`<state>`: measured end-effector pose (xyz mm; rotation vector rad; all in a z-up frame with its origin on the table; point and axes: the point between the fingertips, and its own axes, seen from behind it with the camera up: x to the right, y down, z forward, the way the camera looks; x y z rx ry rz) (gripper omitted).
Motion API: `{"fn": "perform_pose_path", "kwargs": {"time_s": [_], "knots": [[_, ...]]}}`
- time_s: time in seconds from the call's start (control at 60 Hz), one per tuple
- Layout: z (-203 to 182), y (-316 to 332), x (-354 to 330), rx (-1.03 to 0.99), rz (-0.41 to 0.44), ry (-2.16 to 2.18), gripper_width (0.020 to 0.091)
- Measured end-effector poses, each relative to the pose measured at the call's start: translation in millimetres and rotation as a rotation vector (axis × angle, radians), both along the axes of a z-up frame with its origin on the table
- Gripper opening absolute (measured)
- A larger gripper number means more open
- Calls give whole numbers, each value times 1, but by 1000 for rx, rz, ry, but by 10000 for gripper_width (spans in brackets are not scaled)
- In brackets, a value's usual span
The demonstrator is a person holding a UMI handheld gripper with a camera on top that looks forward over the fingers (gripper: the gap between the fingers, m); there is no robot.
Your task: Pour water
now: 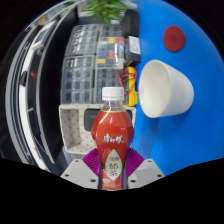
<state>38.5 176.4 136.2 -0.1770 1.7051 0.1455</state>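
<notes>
Blue tabletop (195, 75) is stretching away beyond the gripper (112, 168), with a white cup (163, 88) lying tilted on it, mouth facing the bottle. Between the purple pads (92, 160) a red-labelled bottle (112, 135) with a white cap is standing upright, and the fingers seem to be pressing against both its sides. Clear plastic boxes (92, 65) are sitting beyond it, and a red disc (174, 39) farther off.
</notes>
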Motion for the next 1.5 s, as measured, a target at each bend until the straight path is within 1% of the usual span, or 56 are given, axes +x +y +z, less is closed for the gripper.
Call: {"fn": "perform_pose_path", "kwargs": {"time_s": [0.167,0.35,0.467,0.55,0.6,0.667,0.683,0.717,0.767,0.833,0.85,0.867,0.917,1.0,1.017,1.033,1.05,1.1,1.167,1.183,1.267,1.35,1.367,1.5], "knots": [[7,-4,-3,244,-26,38,289],[7,-5,-5,407,-48,71,289],[5,-3,-5,405,-42,88,290],[6,-4,-10,357,-14,87,290],[6,-2,-11,292,8,76,289],[10,-3,-12,154,50,62,290],[14,-2,-10,107,52,57,290],[21,-8,-14,11,99,47,291],[30,-18,-15,-145,135,16,290],[50,-41,-12,-366,158,-36,289],[52,-43,-8,-426,142,-62,291],[61,-51,-9,-475,166,-63,290],[75,-67,-3,-636,187,-86,290],[86,-104,5,-935,191,-97,290],[80,-114,8,-993,166,-120,291],[83,-122,9,-1042,156,-121,291],[93,-129,8,-1087,162,-100,290],[97,-152,11,-1214,142,-101,292],[93,-186,14,-1369,123,-69,291],[85,-197,17,-1402,109,-69,298],[68,-232,17,-1500,95,-16,301],[42,-257,14,-1534,98,7,299],[36,-261,15,-1535,99,13,310],[-11,-279,10,-1523,137,44,309]]}}
